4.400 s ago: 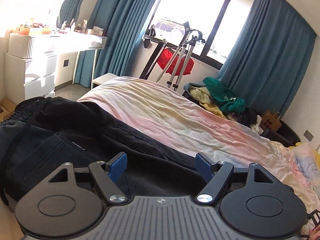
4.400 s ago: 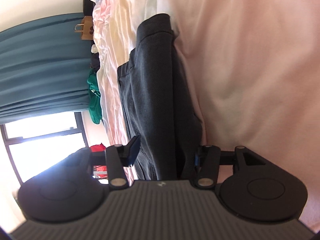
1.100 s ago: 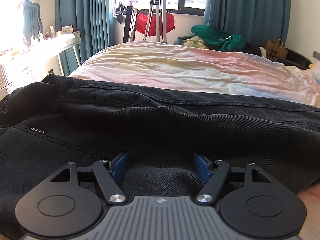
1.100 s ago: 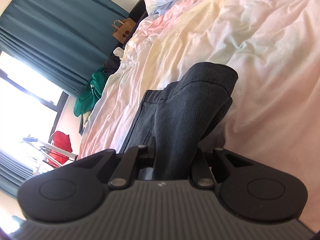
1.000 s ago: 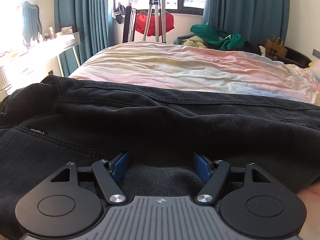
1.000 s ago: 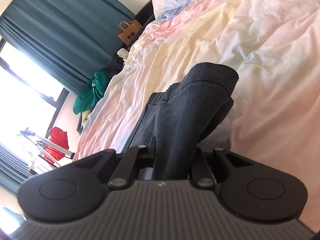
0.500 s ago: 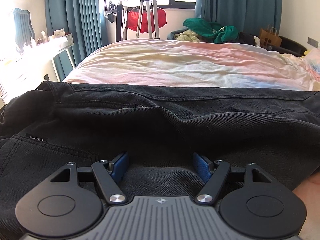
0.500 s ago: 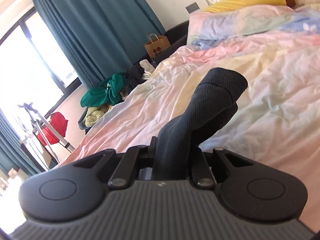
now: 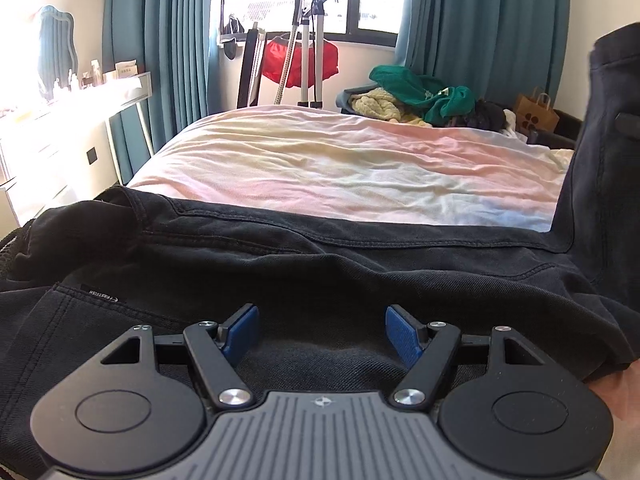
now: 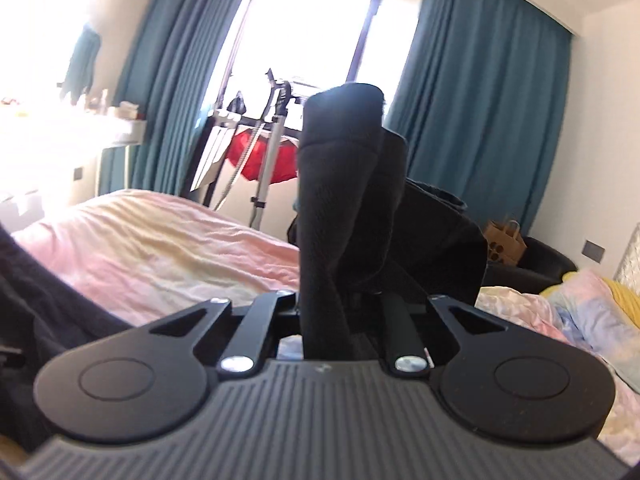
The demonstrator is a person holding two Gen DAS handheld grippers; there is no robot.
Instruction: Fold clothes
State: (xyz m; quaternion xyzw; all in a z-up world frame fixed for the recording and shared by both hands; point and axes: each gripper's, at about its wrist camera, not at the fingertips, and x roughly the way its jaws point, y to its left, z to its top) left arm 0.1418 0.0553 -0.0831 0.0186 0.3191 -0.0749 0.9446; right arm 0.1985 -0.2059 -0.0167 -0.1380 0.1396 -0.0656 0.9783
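Observation:
Black jeans (image 9: 304, 264) lie across the near edge of the bed (image 9: 344, 160). My left gripper (image 9: 318, 330) is open, its blue pads (image 9: 240, 330) low over the jeans' waist part, empty. My right gripper (image 10: 340, 308) is shut on the leg end of the jeans (image 10: 340, 184), which stands up in a bunch between the fingers. In the left wrist view that lifted leg (image 9: 600, 152) rises at the right edge.
Pastel sheet covers the bed (image 10: 160, 240). A clothes rack with a red garment (image 9: 300, 60) stands by the window. A pile of green and yellow clothes (image 9: 416, 96) and a paper bag (image 9: 534, 114) sit at the far right. A white dresser (image 9: 48, 120) stands at the left.
My right gripper has lifted the jeans leg up and swung it toward the window side; the leg now shows raised at the right of the left wrist view. My left gripper stayed open in place.

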